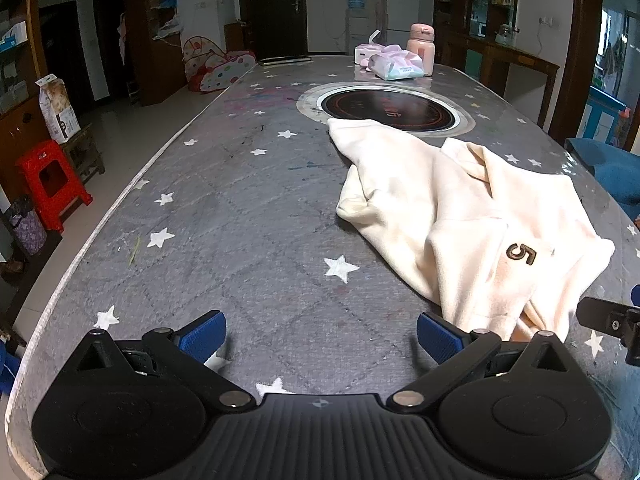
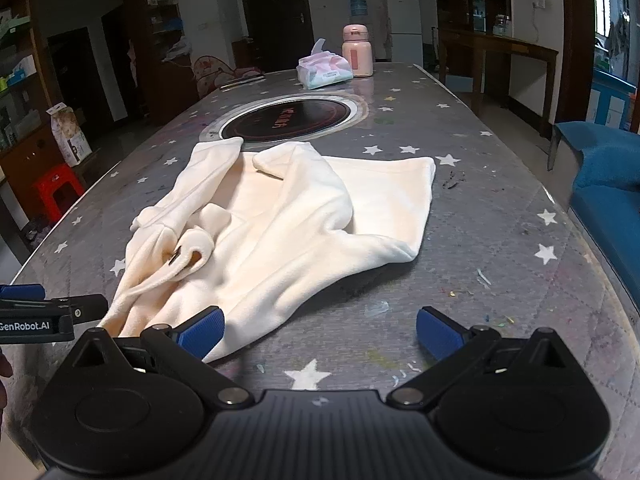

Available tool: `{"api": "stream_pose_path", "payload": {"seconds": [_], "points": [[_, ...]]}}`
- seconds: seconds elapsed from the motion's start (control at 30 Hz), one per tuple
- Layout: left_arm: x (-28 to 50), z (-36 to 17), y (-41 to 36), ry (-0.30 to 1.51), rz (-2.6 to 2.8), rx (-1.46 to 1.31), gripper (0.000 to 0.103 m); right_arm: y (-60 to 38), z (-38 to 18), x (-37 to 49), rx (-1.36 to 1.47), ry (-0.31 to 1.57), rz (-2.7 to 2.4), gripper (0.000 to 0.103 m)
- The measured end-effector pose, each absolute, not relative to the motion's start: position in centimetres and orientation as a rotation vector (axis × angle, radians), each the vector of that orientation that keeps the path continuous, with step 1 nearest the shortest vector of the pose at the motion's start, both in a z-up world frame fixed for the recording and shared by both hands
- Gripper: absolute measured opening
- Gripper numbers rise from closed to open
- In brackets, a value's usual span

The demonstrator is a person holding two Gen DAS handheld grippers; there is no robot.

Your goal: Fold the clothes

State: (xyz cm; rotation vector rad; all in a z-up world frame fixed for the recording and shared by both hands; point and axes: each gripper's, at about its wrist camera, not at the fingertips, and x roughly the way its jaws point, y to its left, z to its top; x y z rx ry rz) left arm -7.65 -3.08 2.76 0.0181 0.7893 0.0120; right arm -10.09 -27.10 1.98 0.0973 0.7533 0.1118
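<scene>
A cream garment (image 2: 280,220) is lying crumpled on the grey star-printed table (image 1: 240,208), near the near edge and just this side of the round black cooktop (image 1: 390,110) set into the tabletop. In the left wrist view its dark "5" mark (image 1: 521,254) is facing up. The left gripper (image 1: 320,340) is hovering over bare tabletop with its blue pads spread wide, gripping nothing; the garment's near hem is lying just beside its right pad. The right gripper (image 2: 320,334) is likewise spread and empty, its left pad sitting over the garment's near edge. At the far end of the table a pink bottle (image 2: 357,51) is standing beside a tissue pack (image 2: 325,70).
</scene>
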Motion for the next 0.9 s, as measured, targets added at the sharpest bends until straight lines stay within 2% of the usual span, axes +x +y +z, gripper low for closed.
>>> {"api": "stream_pose_path", "payload": {"seconds": [0.9], "points": [[-6.2, 4.4, -4.8, 0.759, -0.084, 0.039, 0.103, -25.9, 2.8, -8.8, 0.057, 0.737, 0.161, 0.103]]}}
